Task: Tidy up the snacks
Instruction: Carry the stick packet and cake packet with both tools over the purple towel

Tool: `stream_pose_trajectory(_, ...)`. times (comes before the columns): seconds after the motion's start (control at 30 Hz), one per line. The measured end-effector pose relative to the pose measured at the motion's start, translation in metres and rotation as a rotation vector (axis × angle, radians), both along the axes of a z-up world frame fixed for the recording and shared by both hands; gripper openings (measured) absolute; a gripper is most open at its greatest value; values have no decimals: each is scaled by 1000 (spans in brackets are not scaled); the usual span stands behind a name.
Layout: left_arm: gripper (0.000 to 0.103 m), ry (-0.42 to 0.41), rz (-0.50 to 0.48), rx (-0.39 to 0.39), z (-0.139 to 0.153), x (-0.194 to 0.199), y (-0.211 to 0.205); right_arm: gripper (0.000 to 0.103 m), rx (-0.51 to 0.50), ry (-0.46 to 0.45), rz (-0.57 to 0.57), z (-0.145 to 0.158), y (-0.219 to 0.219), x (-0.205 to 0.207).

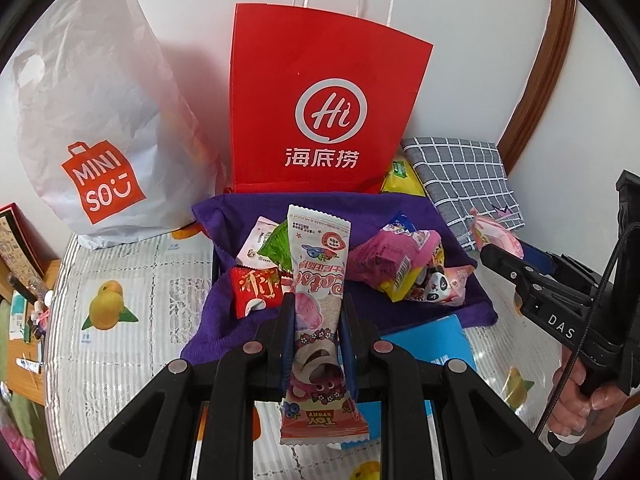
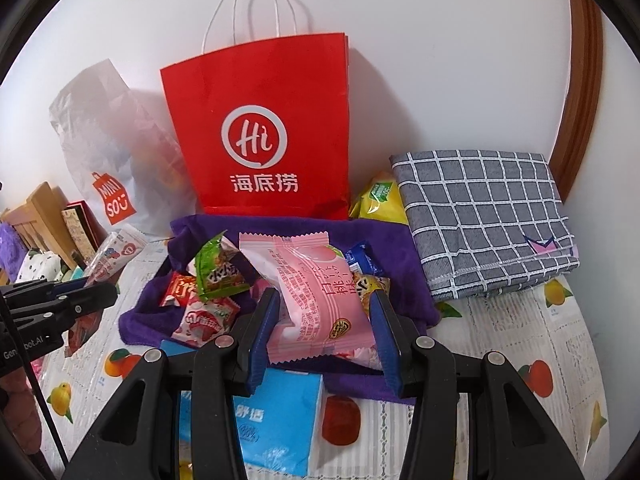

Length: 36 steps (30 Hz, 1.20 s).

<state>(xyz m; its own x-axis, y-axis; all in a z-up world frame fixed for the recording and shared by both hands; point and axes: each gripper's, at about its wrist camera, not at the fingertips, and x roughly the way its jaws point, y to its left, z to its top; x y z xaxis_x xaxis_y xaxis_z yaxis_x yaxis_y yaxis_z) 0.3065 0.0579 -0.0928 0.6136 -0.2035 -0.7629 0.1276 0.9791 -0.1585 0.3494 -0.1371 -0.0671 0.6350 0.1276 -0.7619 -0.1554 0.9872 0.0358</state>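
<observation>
My left gripper point(image 1: 318, 300) is shut on a long white-and-pink snack bar packet point(image 1: 320, 256), held lengthwise above a purple cloth point(image 1: 224, 208). Several small snack packets point(image 1: 400, 268) lie piled on that cloth. My right gripper point(image 2: 324, 298) is shut on a pink peach-flavoured packet point(image 2: 316, 292), over the same purple cloth point(image 2: 400, 240) and its snack pile point(image 2: 216, 276). In the left wrist view the right gripper point(image 1: 504, 256) comes in from the right with its pink packet point(image 1: 494, 234). In the right wrist view the left gripper point(image 2: 100, 288) shows at the left, holding the long packet point(image 2: 116, 256).
A red paper bag point(image 1: 328, 100) point(image 2: 264, 128) stands upright against the wall behind the cloth. Left of it is a white plastic Miniso bag point(image 1: 92, 120) point(image 2: 108, 152). A folded grey checked cloth point(image 2: 488, 216), a yellow packet point(image 2: 380, 200) and a blue tissue pack point(image 2: 276, 420) lie on the fruit-print table cover.
</observation>
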Motion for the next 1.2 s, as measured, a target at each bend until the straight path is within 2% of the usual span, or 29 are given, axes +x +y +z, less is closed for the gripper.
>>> stream_pose_trajectory(0.23, 19, 28, -16, 5, -12, 22, -8, 46, 21, 29, 1, -11, 0, 19)
stream_pose_trajectory(0.8, 19, 68, -35, 22, -36, 62, -28, 46, -66, 76, -2, -44, -19, 75)
stream_pose_trajectory(1.2, 19, 85, -43, 44, -50, 83, -33, 46, -90, 103, 9, -63, -20, 95)
